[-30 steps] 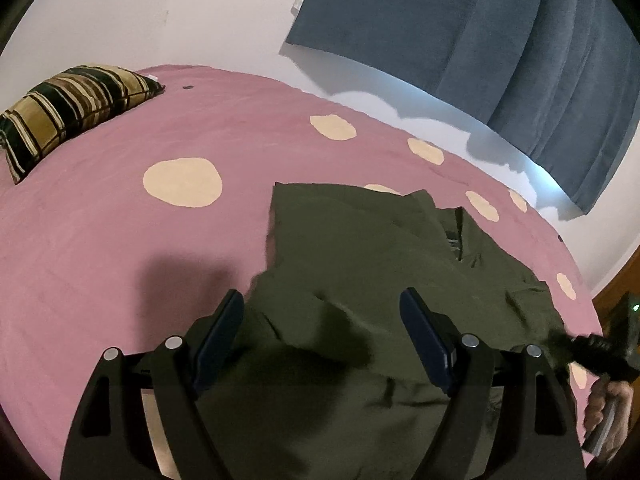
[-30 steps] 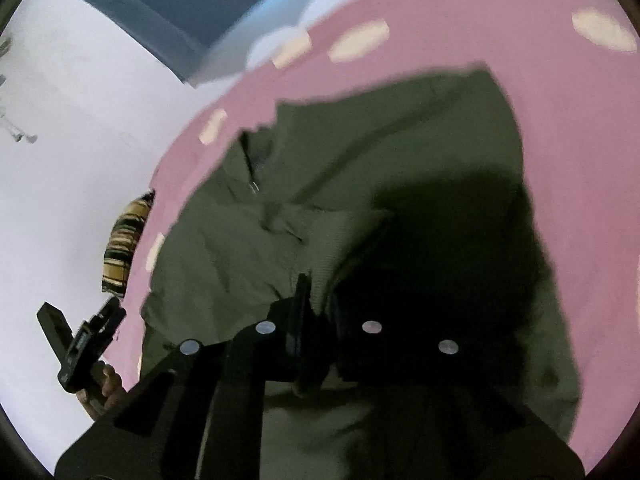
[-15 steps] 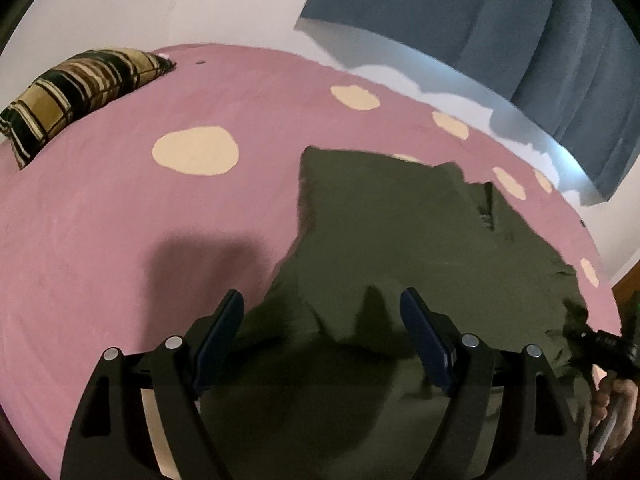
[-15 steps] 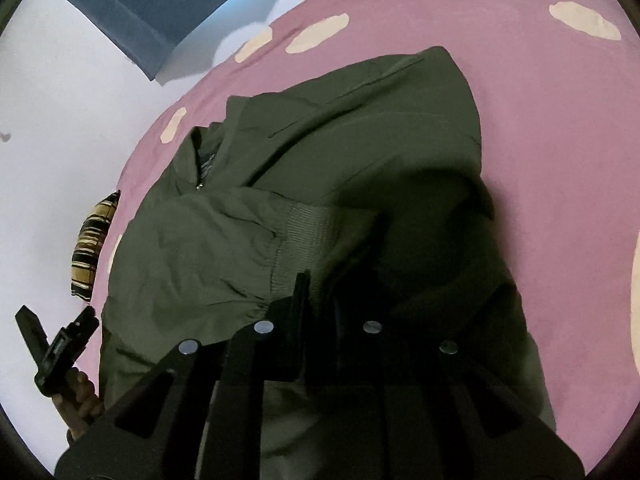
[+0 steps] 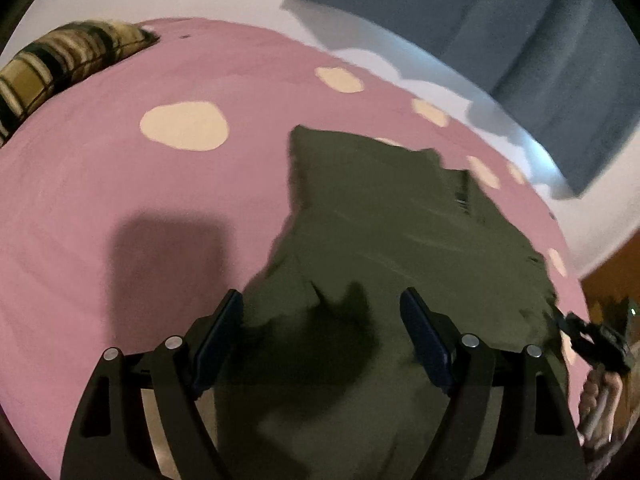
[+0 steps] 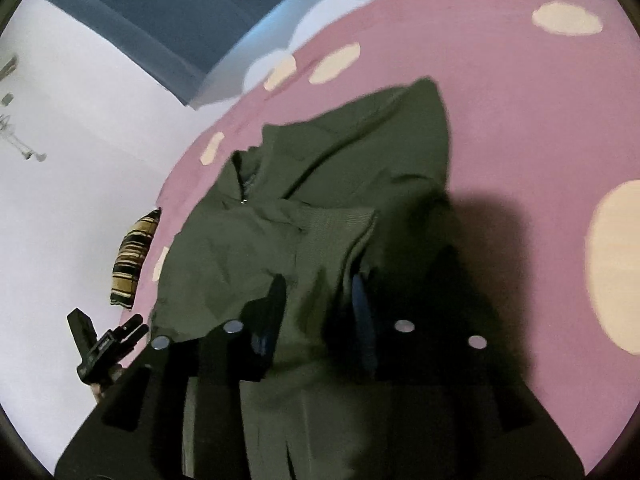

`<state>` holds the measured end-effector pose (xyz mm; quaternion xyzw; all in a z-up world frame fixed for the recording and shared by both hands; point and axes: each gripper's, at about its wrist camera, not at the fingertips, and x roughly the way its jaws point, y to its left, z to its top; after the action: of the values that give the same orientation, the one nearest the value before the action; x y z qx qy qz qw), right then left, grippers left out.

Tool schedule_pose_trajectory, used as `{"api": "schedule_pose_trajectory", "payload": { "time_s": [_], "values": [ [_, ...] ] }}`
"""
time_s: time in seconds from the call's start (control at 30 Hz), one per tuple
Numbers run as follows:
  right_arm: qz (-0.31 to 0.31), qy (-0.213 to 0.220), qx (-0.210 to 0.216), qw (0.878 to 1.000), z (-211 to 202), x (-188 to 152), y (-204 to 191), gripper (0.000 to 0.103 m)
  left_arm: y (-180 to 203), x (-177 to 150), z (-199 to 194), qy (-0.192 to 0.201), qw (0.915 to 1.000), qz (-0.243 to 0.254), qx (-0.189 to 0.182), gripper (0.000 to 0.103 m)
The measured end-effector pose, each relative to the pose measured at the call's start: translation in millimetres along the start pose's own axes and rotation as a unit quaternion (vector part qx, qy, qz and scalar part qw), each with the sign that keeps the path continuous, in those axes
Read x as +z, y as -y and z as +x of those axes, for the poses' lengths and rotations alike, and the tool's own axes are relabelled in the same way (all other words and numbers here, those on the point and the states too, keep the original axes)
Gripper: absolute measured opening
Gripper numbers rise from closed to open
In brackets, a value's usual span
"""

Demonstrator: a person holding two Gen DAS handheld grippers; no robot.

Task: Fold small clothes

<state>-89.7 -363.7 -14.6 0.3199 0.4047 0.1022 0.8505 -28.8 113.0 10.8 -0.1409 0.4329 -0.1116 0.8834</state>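
Note:
A dark olive zip jacket (image 5: pixel 384 216) lies on the pink bedspread (image 5: pixel 120 200). In the right wrist view one sleeve with a ribbed cuff (image 6: pixel 340 224) is folded across the jacket (image 6: pixel 248 248). My right gripper (image 6: pixel 318 288) hovers over that sleeve with its jaws opening. The cloth runs between the fingers, and the pads do not press on it. My left gripper (image 5: pixel 320 300) stands wide open just above the jacket's near edge, holding nothing. Each gripper also shows small at the other view's edge: the right gripper (image 5: pixel 592 340) and the left gripper (image 6: pixel 104 344).
The bedspread (image 6: pixel 520 120) is pink with cream dots. A striped pillow (image 5: pixel 68 60) lies at its far left corner. A blue padded panel (image 5: pixel 500 20) hangs on the white wall behind the bed. A hand (image 5: pixel 600 400) holds the right gripper's handle.
The right gripper was shut on the sleeve and its jaws have now parted. The sleeve has settled across the jacket. The left gripper has dipped slightly towards the cloth, still open.

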Motion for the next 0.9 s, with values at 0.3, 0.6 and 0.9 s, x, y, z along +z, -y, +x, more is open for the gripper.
{"api": "schedule_pose_trajectory", "payload": {
  "time_s": [0.3,0.6,0.9],
  "values": [
    [-0.003,-0.003,-0.008,1.000,-77.2,-53.5,30.4,0.051,-26.2,-48.8,-60.0,-0.025,0.9964,0.040,-0.070,0.083],
    [-0.008,-0.054,0.010,0.998,-97.4,-112.4,41.4,0.061,-66.6,-103.9,-73.4,-0.086,0.9802,-0.053,-0.170,0.084],
    [-0.029,-0.098,0.085,0.991,-97.5,-144.3,30.2,0.065,-37.7,-129.2,-68.8,-0.140,0.9523,-0.034,-0.269,0.084]
  ]
}}
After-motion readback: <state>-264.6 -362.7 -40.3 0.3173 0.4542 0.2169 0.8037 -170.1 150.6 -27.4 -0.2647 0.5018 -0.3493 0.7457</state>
